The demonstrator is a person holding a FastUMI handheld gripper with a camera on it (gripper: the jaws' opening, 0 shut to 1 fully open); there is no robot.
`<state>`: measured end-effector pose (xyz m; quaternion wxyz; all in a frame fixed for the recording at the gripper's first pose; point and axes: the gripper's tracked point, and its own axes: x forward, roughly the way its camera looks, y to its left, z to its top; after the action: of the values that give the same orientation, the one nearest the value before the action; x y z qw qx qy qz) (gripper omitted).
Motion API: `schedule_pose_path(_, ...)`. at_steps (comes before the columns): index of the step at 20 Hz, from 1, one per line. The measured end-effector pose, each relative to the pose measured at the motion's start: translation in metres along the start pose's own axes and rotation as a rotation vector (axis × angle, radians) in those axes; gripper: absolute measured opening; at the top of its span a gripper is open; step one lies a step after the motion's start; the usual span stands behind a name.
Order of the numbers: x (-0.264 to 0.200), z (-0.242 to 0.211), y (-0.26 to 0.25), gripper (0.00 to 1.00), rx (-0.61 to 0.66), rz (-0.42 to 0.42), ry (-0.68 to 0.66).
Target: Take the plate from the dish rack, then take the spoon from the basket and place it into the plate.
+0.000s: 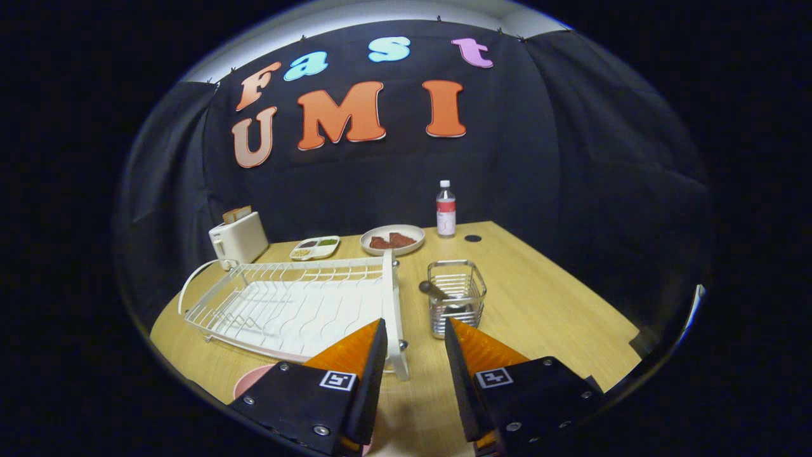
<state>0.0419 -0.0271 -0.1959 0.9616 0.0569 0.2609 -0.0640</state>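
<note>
My gripper (415, 339) is open above the wooden table, with nothing between its fingers. A pink plate (250, 379) lies flat on the table beside and partly under the left finger; just its rim shows. The white wire dish rack (298, 304) stands beyond the left finger and holds no dishes. Just ahead of the right finger stands a small wire basket (457, 295). A dark spoon (432, 289) leans in it, its bowl sticking out over the basket's left rim.
Behind the rack stand a white toaster (239, 238), a divided condiment dish (315, 247) and a plate with brown food (392, 240). A water bottle (446, 209) stands near the table's back edge. Bare wood (552, 298) stretches right of the basket.
</note>
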Motion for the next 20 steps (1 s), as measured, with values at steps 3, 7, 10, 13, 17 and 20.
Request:
schedule_pose_path(3, 0.02, 0.011, -0.011, 0.54, -0.035, -0.065, -0.063)
schedule_pose_path(7, 0.045, -0.002, -0.01, 0.54, -0.101, -0.084, -0.054)
schedule_pose_path(10, 0.057, 0.003, -0.017, 0.51, -0.127, -0.112, -0.07)
schedule_pose_path(13, 0.064, -0.003, -0.016, 0.42, -0.154, -0.108, -0.056)
schedule_pose_path(17, 0.064, -0.01, -0.019, 0.16, -0.163, -0.12, -0.057)
schedule_pose_path(20, 0.063, -0.002, -0.021, 0.12, -0.125, -0.106, -0.081)
